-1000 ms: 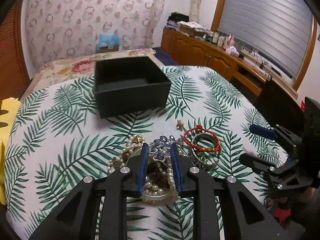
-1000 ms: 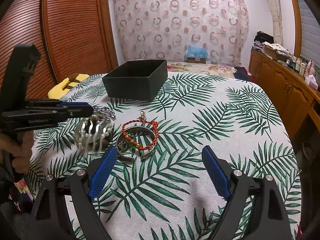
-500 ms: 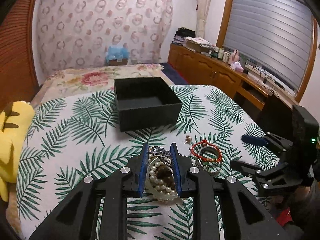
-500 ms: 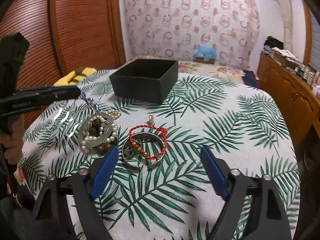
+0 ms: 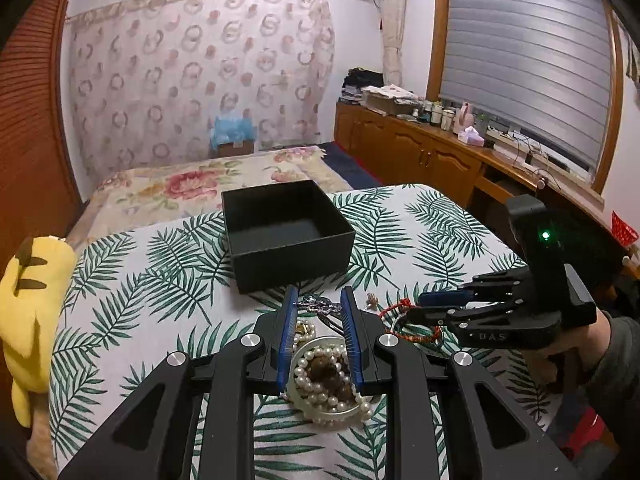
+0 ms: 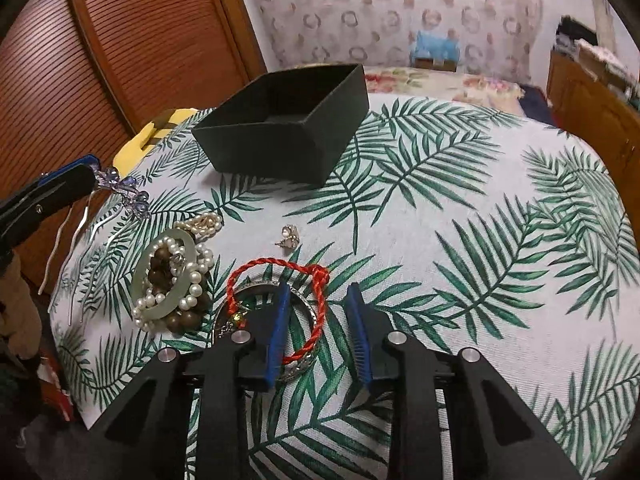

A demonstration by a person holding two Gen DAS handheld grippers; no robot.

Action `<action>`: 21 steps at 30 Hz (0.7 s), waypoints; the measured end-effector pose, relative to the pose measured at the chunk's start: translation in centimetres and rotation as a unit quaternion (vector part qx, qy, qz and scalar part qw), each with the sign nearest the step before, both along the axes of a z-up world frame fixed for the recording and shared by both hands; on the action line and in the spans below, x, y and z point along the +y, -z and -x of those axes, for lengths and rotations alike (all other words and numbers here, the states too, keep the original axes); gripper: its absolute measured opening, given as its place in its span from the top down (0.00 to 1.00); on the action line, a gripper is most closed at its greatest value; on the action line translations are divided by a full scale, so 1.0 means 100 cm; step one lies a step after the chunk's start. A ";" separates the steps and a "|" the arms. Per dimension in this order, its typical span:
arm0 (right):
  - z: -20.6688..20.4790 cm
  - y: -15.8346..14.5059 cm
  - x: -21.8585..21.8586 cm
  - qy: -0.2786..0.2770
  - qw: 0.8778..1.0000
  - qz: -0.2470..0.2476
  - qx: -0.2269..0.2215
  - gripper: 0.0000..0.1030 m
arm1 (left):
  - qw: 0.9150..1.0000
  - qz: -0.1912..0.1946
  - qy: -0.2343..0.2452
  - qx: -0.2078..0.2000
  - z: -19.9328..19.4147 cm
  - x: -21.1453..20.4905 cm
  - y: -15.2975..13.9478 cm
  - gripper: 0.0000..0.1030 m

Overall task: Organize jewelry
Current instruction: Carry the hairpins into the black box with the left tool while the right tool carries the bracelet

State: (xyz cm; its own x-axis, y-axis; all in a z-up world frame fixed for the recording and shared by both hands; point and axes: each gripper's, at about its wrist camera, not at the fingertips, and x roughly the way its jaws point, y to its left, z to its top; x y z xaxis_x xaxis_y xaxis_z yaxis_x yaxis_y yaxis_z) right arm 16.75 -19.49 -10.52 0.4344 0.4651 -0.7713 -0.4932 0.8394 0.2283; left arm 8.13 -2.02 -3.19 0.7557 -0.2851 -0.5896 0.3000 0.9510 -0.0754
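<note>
Palm-leaf tablecloth before a floral bed

Left tool, right tool: black frames, blue ribbed pads, silver screws; grey sleeve.

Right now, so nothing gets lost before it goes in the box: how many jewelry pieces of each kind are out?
Hair comb: 1
Pale green bangle: 1
Silver bangle: 1
Red cord bracelet: 1
Pearl strand: 1, tangled, possibly more
Brown bead strand: 1
Earring: 1
Total: 7
</note>
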 end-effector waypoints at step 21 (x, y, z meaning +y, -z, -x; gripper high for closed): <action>-0.006 -0.053 -0.002 -0.016 0.998 -0.014 -0.062 0.96 | 0.999 0.012 -0.020 -0.025 -0.019 0.012 -0.018 0.80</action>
State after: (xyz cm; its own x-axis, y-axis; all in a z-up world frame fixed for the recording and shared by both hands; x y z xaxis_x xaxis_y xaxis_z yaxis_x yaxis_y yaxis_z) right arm 17.36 -19.68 -5.25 0.5105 0.5006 -0.6991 -0.5463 0.8167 0.1859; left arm 10.04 -0.81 -1.35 0.7949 -0.2682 -0.5443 0.2662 0.9602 -0.0844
